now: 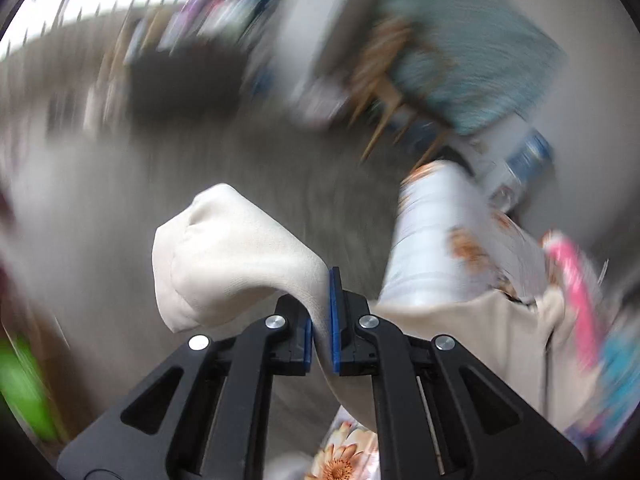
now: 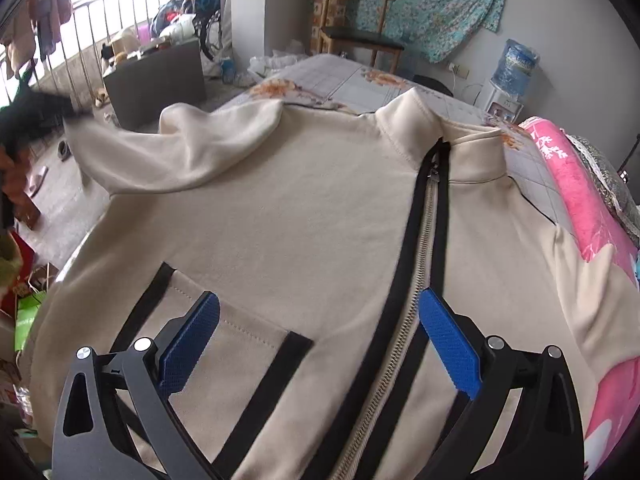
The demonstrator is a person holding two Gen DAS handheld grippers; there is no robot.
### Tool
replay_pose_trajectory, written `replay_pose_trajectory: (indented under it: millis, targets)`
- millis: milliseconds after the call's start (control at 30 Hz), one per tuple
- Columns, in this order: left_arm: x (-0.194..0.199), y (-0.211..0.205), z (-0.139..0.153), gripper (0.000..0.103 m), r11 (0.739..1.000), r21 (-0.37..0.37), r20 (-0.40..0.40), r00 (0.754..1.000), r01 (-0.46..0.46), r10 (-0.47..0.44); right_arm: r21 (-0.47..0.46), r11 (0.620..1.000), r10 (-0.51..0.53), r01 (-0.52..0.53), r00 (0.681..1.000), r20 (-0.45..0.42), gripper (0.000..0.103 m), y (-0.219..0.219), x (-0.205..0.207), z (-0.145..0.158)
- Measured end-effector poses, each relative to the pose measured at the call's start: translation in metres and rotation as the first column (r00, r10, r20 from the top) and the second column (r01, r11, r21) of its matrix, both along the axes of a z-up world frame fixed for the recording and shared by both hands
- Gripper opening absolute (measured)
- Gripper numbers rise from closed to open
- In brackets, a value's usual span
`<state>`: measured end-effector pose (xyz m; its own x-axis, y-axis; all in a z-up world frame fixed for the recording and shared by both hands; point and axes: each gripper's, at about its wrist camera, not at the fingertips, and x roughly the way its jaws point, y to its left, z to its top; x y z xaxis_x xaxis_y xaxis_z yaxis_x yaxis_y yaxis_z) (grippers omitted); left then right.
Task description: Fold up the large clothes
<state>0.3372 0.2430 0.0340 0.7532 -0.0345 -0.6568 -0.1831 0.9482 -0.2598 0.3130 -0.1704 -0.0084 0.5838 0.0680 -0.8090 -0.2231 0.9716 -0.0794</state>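
Observation:
A cream zip-up jacket (image 2: 300, 208) lies front-up on the bed, collar at the far side. Its black-edged zipper (image 2: 424, 240) runs toward me, and a chest pocket (image 2: 240, 340) sits to its left. My right gripper (image 2: 318, 300) hovers open above the jacket, with one blue pad over the pocket and the other over the zipper. The jacket's left sleeve (image 2: 180, 148) is lifted off toward the left, where a dark blur marks my left gripper (image 2: 36, 112). In the blurred left wrist view, my left gripper (image 1: 320, 312) is shut on the cream sleeve end (image 1: 232, 256), which bunches above the jaws.
A floral bedsheet (image 2: 352, 80) covers the bed, with a pink blanket (image 2: 568, 184) along its right side. Beyond the bed are a wooden chair (image 2: 360, 36), a water dispenser (image 2: 516, 64) and a grey box (image 2: 156, 80). The floor is at the left.

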Motion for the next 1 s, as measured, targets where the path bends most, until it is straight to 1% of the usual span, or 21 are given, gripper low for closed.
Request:
replay_pose_trajectory:
  millis: [33, 67, 100, 133, 167, 233, 333, 367, 400, 433, 500, 533, 567, 600, 700, 733, 800, 833, 900, 967, 1000]
  targets:
    - [-0.005, -0.023, 0.023, 0.006, 0.995, 0.092, 0.049, 0.998, 0.044, -0.049, 0.011, 1.0, -0.01, 0.01, 1.0, 0.01, 0.097, -0.005, -0.004, 0.004]
    - [-0.012, -0.055, 0.048, 0.007, 0.977, 0.185, 0.1, 0.987, 0.106, -0.126, 0.016, 1.0, -0.016, 0.016, 1.0, 0.016, 0.097, -0.008, -0.006, 0.006]
    - [-0.017, -0.08, 0.064, 0.007, 0.958, 0.239, 0.127, 0.973, 0.161, -0.195, 0.022, 0.999, -0.025, 0.025, 0.999, 0.023, 0.097, -0.013, -0.009, 0.009]
    - [-0.026, -0.116, 0.08, 0.007, 0.923, 0.297, 0.141, 0.945, 0.244, -0.295, 0.028, 0.999, -0.038, 0.037, 0.999, 0.03, 0.097, -0.019, -0.013, 0.012]
    - [-0.031, -0.139, 0.086, 0.007, 0.899, 0.323, 0.136, 0.926, 0.295, -0.353, 0.032, 0.998, -0.049, 0.048, 0.998, 0.034, 0.097, -0.025, -0.017, 0.013]
    - [-0.042, -0.191, 0.086, 0.009, 0.837, 0.357, 0.096, 0.875, 0.414, -0.474, 0.034, 0.997, -0.076, 0.075, 0.996, 0.039, 0.097, -0.037, -0.023, 0.015]
    - [-0.055, -0.237, 0.064, 0.012, 0.783, 0.329, 0.031, 0.822, 0.528, -0.568, 0.038, 0.991, -0.127, 0.126, 0.992, 0.027, 0.097, -0.062, -0.034, 0.011]
    - [-0.059, -0.252, 0.047, 0.014, 0.766, 0.306, -0.003, 0.805, 0.566, -0.594, 0.036, 0.989, -0.141, 0.14, 0.99, 0.016, 0.097, -0.068, -0.037, 0.008]
    - [-0.062, -0.262, 0.031, 0.019, 0.757, 0.281, -0.039, 0.795, 0.59, -0.605, 0.036, 0.988, -0.15, 0.15, 0.989, 0.006, 0.097, -0.074, -0.038, 0.005]
    - [-0.064, -0.267, 0.016, 0.022, 0.754, 0.253, -0.066, 0.789, 0.605, -0.611, 0.036, 0.986, -0.165, 0.165, 0.986, -0.014, 0.097, -0.083, -0.04, 0.0]
    - [-0.064, -0.273, -0.017, 0.037, 0.756, 0.158, -0.134, 0.772, 0.635, -0.621, 0.024, 0.983, -0.183, 0.185, 0.982, -0.047, 0.097, -0.095, -0.042, -0.011]
    - [-0.064, -0.274, -0.026, 0.043, 0.761, 0.142, -0.155, 0.774, 0.632, -0.614, 0.017, 0.982, -0.187, 0.188, 0.981, -0.057, 0.097, -0.099, -0.041, -0.015]
    - [-0.068, -0.272, -0.033, 0.053, 0.769, 0.139, -0.164, 0.78, 0.624, -0.603, 0.008, 0.981, -0.191, 0.192, 0.979, -0.071, 0.097, -0.104, -0.04, -0.021]
    - [-0.074, -0.269, -0.036, 0.059, 0.771, 0.133, -0.156, 0.782, 0.623, -0.604, 0.002, 0.981, -0.193, 0.194, 0.978, -0.08, 0.097, -0.106, -0.038, -0.025]
    - [-0.092, -0.26, -0.027, 0.071, 0.779, 0.073, -0.08, 0.782, 0.623, -0.618, -0.009, 0.982, -0.189, 0.189, 0.976, -0.108, 0.097, -0.112, -0.034, -0.037]
    - [-0.098, -0.256, -0.024, 0.072, 0.782, 0.06, -0.055, 0.784, 0.62, -0.618, -0.009, 0.982, -0.187, 0.187, 0.976, -0.116, 0.097, -0.114, -0.032, -0.042]
    - [-0.104, -0.246, -0.025, 0.072, 0.8, 0.045, -0.027, 0.801, 0.598, -0.598, 0.018, 0.982, -0.184, 0.188, 0.972, -0.145, 0.097, -0.119, -0.028, -0.051]
    - [-0.106, -0.238, -0.026, 0.072, 0.818, 0.045, -0.032, 0.819, 0.574, -0.573, 0.049, 0.979, -0.186, 0.195, 0.971, -0.148, 0.097, -0.124, -0.029, -0.053]
    - [-0.106, -0.234, -0.036, 0.072, 0.844, 0.044, -0.058, 0.845, 0.534, -0.532, 0.087, 0.973, -0.201, 0.212, 0.971, -0.127, 0.097, -0.129, -0.033, -0.053]
    - [-0.106, -0.222, -0.048, 0.072, 0.867, 0.033, -0.092, 0.865, 0.497, -0.493, 0.083, 0.976, -0.193, 0.203, 0.974, -0.116, 0.097, -0.129, -0.035, -0.054]
    - [-0.105, -0.218, -0.052, 0.068, 0.876, 0.031, -0.108, 0.873, 0.481, -0.476, 0.075, 0.978, -0.186, 0.195, 0.976, -0.113, 0.097, -0.128, -0.035, -0.054]
